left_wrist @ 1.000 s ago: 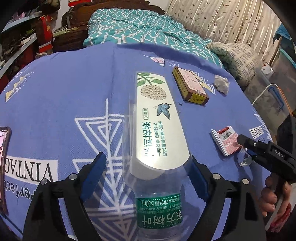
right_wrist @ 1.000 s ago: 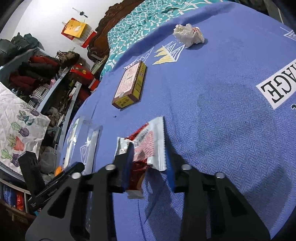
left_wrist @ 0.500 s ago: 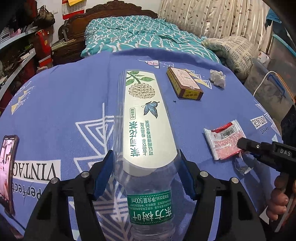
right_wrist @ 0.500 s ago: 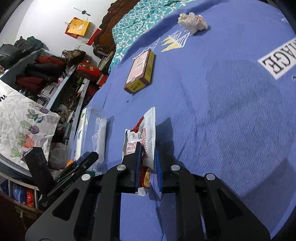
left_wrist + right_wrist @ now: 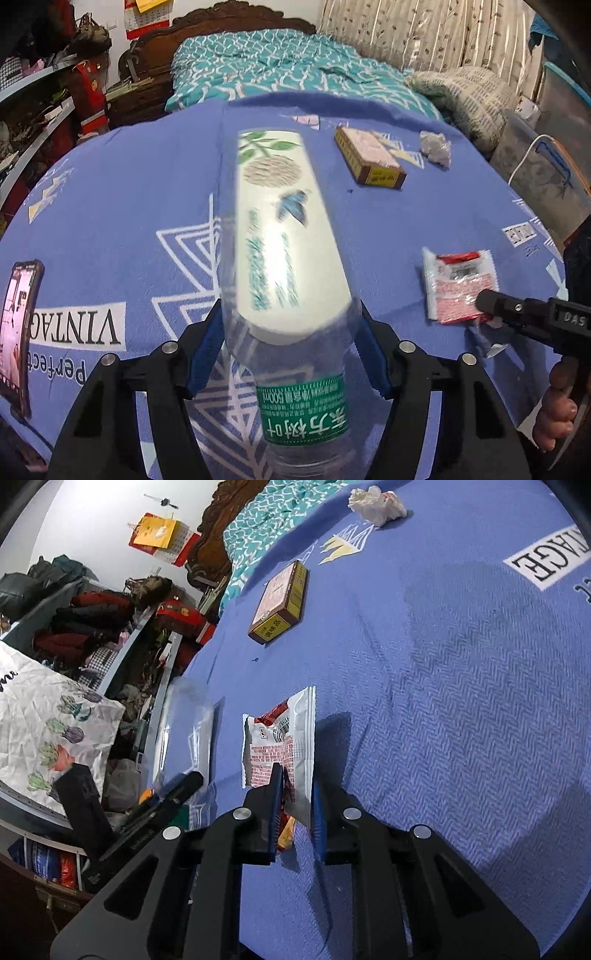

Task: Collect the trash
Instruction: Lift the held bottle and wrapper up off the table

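Observation:
My left gripper is shut on a clear plastic bottle with a white and green label, held above the blue tablecloth. My right gripper is shut on a red and white snack wrapper, lifted a little off the cloth; the wrapper also shows in the left wrist view with the right gripper on its near edge. A brown and pink box and a crumpled tissue lie at the far right of the table. The box and tissue also show in the right wrist view.
A phone lies at the table's left edge. A bed with a teal cover stands beyond the table. Cluttered shelves stand to the left. A white printed bag hangs near the table edge.
My left gripper closed on the bottle and raised it. My right gripper closed on the wrapper and lifted its near edge off the cloth.

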`<state>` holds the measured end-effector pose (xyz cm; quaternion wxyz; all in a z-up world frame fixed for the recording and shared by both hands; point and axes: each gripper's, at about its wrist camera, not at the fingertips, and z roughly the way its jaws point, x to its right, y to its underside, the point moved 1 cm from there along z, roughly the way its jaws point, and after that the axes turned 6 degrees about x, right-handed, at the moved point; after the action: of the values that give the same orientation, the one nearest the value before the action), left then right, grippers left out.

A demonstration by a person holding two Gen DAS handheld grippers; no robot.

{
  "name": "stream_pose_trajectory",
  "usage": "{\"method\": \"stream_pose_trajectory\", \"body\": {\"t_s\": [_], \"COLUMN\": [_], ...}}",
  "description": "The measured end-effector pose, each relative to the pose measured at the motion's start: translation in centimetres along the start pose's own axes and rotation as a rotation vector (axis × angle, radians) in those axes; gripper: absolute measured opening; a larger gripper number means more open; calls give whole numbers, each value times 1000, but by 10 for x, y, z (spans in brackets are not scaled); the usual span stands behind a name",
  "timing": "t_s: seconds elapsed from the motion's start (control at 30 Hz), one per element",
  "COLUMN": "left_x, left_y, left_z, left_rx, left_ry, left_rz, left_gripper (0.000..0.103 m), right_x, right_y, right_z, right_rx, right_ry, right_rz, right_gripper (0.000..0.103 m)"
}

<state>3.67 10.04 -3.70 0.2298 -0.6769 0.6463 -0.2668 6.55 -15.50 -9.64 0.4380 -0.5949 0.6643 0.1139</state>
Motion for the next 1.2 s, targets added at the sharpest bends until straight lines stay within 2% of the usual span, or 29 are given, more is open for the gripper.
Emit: {"method": "stream_pose_trajectory", "body": {"t_s": [0.1, 0.6, 1.07, 1.2], "left_x": [-4, 3, 2, 2], "left_y": [5, 12, 14, 14], "left_z": [5, 5, 4, 4], "left_rx": [-29, 5, 9, 10], "left_ry": [24, -4, 0, -2], "left_rz": [-24, 34, 36, 40], "left_gripper": [63, 68, 68, 68], "right_x": [0, -7, -5, -2], "right_y": [-1, 1, 4, 7], "right_z": [-1, 3, -6, -6], "right_rx": [1, 20, 62, 57], "right_ry": [-1, 17, 14, 3], "right_rz": [0, -39, -24, -12], "right_gripper": [19, 19, 19, 25]}}
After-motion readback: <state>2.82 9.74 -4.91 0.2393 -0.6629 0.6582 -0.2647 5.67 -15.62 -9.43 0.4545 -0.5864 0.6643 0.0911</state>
